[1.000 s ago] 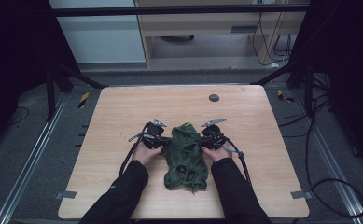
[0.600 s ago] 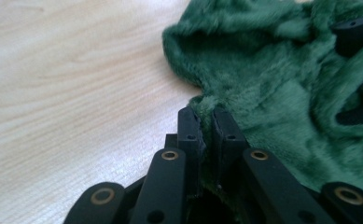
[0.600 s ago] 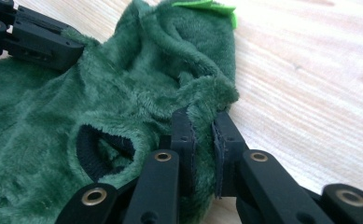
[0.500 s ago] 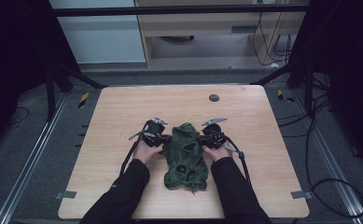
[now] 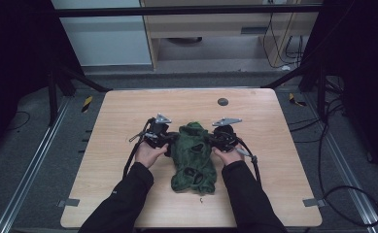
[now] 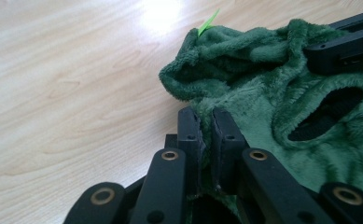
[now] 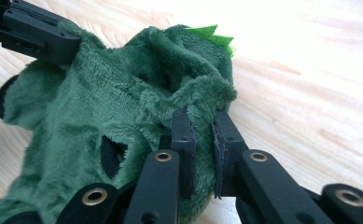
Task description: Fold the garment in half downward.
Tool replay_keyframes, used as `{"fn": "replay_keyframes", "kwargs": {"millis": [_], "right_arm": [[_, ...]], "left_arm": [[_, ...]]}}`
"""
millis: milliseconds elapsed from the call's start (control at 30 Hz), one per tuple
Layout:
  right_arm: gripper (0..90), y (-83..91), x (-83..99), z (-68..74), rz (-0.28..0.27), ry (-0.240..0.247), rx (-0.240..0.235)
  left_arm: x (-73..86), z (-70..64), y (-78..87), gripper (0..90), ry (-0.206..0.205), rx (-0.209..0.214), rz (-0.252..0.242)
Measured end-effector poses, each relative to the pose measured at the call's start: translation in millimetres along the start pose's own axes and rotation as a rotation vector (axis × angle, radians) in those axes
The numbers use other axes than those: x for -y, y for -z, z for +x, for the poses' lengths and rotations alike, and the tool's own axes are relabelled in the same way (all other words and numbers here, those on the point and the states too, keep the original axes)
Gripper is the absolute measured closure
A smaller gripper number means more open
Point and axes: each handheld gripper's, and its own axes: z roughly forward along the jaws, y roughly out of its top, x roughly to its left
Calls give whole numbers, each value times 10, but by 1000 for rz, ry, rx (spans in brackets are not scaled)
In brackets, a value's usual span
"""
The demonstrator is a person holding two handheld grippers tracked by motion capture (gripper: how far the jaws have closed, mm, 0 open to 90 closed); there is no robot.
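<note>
At the far left of the high view a dark grey floor (image 5: 31,145) runs beside the surface, crossed by a metal rail (image 5: 36,170); a yellow-and-black striped strip (image 5: 86,103) lies on it just off the surface's far left corner; a black frame bar (image 5: 177,8) spans the top of the view, with a pale cabinet front (image 5: 104,39) and a light wooden desk (image 5: 225,29) behind it. The surface (image 5: 118,121) is pale wood with a visible grain, lit bright in both gripper views; two grey tape tabs (image 5: 69,202) sit at its near corners, and a small dark disc (image 5: 222,101) lies toward its far edge, well beyond both tools. The left tool (image 5: 166,142), held in the person's left hand (image 5: 148,153), is clamped on the left edge of the green plush garment (image 5: 192,158); in the left gripper view its jaws stand nearly together with a fold of pile pinched between them (image 6: 206,135). The garment lies on the surface between the two tools, bunched at its far end and trailing toward the person; a bright green felt spike (image 7: 212,32) juts from its far side. The right tool (image 5: 216,141), held in the right hand (image 5: 229,154), grips the garment's right edge, plush caught between its jaws (image 7: 201,140). To its right, cables (image 5: 332,194) loop over the floor.
</note>
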Motion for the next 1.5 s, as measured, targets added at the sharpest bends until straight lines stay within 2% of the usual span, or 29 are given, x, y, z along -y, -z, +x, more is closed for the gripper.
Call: {"fn": "replay_keyframes", "kwargs": {"millis": [200, 600, 933, 1133, 1500], "right_arm": [[815, 121, -59, 51, -45, 34, -8], [814, 292, -70, 123, -79, 80, -24], [811, 368, -26, 196, -85, 129, -35], [810, 401, 34, 218, -92, 133, -51], [807, 504, 151, 300, -86, 145, -75]], "left_arm": [[-53, -39, 134, 833, -17, 0, -32], [-45, -188, 308, 833, -59, 10, -66], [43, -260, 391, 833, -70, 23, -67], [111, -314, 440, 833, -86, 29, -64], [211, -413, 503, 833, -86, 37, -51]]}}
